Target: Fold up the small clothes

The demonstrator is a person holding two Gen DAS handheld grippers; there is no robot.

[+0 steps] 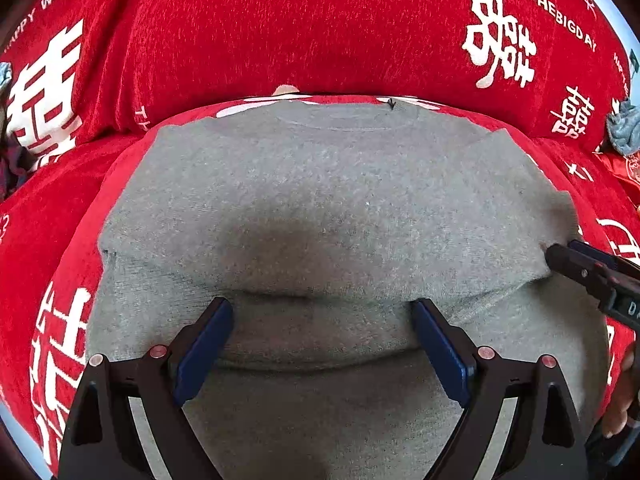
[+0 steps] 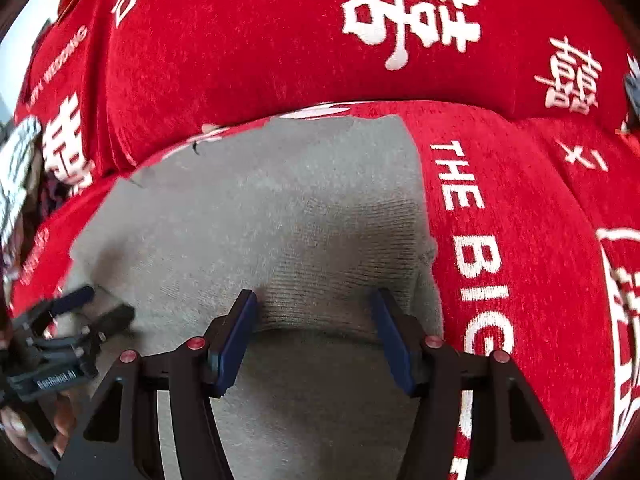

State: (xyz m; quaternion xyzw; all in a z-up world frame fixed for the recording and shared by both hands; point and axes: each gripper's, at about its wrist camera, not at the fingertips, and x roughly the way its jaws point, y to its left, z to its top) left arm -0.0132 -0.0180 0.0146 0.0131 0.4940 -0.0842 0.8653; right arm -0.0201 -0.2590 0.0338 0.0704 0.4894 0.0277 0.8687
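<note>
Grey garment (image 1: 320, 200) flat on red cover (image 1: 240, 40). Left gripper (image 1: 322, 308) & right gripper (image 2: 312, 300): fingers apart, straddling fold ridge, nothing clamped. Rec: pinch both layers evenly, lift together.

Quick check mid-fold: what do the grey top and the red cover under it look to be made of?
Grey top: soft knit, probably cotton jersey; matte heathered surface, with fine ribbed rows showing in the right wrist view. Red cover: plush, chenille-like fabric, likely synthetic; fuzzy nap with slight sheen, and white characters that look woven or printed in.
</note>
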